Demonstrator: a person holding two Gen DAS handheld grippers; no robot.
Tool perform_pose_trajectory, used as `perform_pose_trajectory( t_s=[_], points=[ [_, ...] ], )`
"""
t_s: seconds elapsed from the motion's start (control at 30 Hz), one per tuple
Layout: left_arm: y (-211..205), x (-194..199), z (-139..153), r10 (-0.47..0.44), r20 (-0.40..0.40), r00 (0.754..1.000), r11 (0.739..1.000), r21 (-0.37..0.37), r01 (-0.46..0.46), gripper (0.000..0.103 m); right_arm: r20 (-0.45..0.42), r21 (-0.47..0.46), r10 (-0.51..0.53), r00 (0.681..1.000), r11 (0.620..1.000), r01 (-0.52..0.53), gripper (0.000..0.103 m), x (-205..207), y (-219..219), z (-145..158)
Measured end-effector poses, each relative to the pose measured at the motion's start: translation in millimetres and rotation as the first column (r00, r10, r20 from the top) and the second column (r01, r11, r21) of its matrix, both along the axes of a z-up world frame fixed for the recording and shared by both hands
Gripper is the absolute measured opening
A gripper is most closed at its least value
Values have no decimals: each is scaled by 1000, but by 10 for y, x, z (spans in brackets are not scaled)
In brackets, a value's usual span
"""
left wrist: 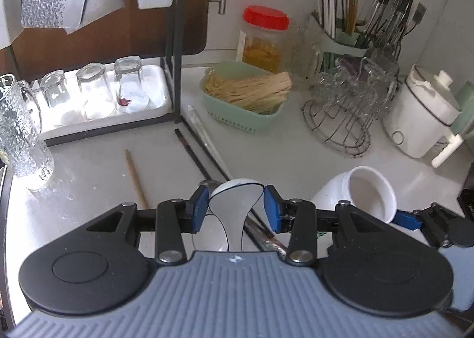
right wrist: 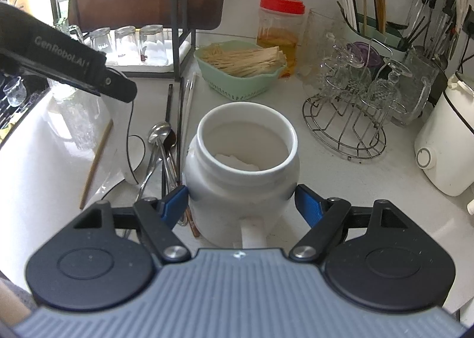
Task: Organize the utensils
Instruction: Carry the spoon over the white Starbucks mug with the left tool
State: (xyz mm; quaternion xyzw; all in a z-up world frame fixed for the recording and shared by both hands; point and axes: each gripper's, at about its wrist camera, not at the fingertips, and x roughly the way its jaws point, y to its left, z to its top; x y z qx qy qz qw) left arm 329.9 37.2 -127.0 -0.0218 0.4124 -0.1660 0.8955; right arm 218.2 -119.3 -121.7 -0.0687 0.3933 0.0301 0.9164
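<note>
White countertop [right wrist: 340,178] is carrying everything: the left gripper [left wrist: 235,204] is pinching a white spoon [left wrist: 234,213] between half-closed jaws, while the right gripper [right wrist: 241,204] is clamping the white jar [right wrist: 243,166], standing at the spoon's 3 o'clock.

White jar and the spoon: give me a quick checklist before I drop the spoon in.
1. Left gripper shut on white spoon: ok.
2. Right gripper clamped on white jar: ok.
3. Jar upright, mouth open: ok.
4. Room inside jar: ok, only something white at the bottom.
5. Spoon over jar mouth: not ok, jar sits off to the right.
6. Metal spoons and chopsticks left on counter: not ok, still loose.
</note>
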Motion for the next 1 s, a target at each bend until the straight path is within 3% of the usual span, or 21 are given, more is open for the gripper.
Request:
perform_pose_trajectory(
  t_s=[0.4, 0.63, 1.0],
  points=[
    [-51, 27, 290, -86, 22, 996, 996, -23, 87, 46, -11, -12, -21, 1000, 1000, 21, 80, -16, 69, 10],
    [-155, 71, 650, -157, 73, 985, 987, -32, 160, 46, -13, -1, -33, 999, 999, 33, 80, 0, 66, 6],
    [-391, 91, 1190, -219, 153, 964, 964, -117, 238, 46, -12, 1, -31, 999, 1000, 31, 80, 9, 68, -3]
  ],
)
